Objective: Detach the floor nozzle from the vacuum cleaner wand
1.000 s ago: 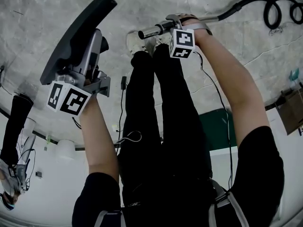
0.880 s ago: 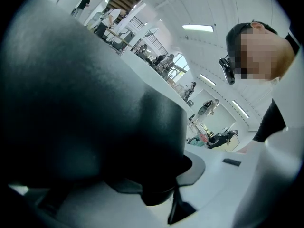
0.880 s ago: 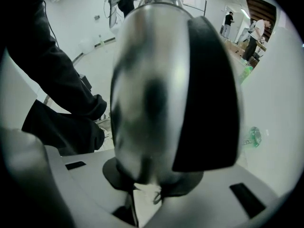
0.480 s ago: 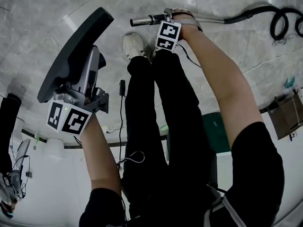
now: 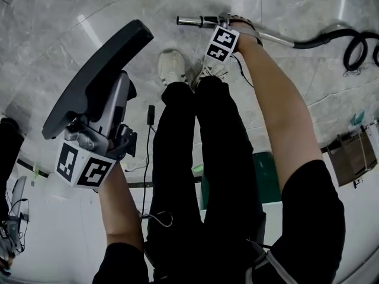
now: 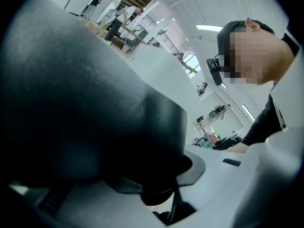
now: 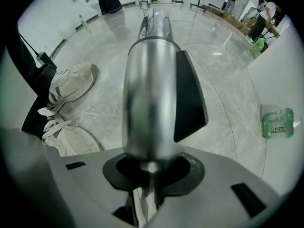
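The left gripper (image 5: 109,108) jaws clamped the dark-grey floor nozzle (image 5: 95,78). The right gripper (image 5: 224,23) jaws grasped the chrome wand (image 5: 192,21), keeping the detached parts apart.

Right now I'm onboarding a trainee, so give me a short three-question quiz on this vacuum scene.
1. True or false: the floor nozzle, gripped by the left gripper, is joined to the wand.
2. Which tool grips the wand? A) left gripper B) right gripper
3. Fill in: in the head view, the black hose runs off toward the picture's ____ side.

Key: 1 false, they are apart; 2 B; 3 right.
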Tool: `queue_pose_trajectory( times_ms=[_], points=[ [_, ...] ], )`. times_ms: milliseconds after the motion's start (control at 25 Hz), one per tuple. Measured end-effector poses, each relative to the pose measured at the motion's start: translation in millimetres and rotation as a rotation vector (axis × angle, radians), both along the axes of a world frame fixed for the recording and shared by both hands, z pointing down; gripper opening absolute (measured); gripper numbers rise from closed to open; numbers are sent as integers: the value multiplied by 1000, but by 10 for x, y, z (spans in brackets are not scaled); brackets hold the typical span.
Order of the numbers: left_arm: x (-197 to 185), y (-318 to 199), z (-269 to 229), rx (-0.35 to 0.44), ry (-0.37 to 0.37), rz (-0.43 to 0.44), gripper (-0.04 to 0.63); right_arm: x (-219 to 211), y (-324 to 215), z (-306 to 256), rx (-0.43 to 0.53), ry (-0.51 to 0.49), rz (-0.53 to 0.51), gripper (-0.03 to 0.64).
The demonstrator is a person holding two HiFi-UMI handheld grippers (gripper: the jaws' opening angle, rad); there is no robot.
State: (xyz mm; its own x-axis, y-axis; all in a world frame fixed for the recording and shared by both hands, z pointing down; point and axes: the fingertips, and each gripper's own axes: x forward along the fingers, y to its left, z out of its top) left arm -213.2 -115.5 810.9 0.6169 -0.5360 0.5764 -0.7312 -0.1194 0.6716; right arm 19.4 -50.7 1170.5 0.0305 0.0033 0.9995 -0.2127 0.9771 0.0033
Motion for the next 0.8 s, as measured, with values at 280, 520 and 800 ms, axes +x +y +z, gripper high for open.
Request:
queue_pose_trajectory(
  times_ms=[280,520,800],
  points=[
    [22,-69,231,-11,11,35,133,15,-23,211,44,0,15,101],
    [61,-23,275,-23,12,60,133,22,-32,202,66,-40,71,106],
    [202,-27,246,-32,15,82,133,85,-123,175,79,-36,195,198]
  ],
)
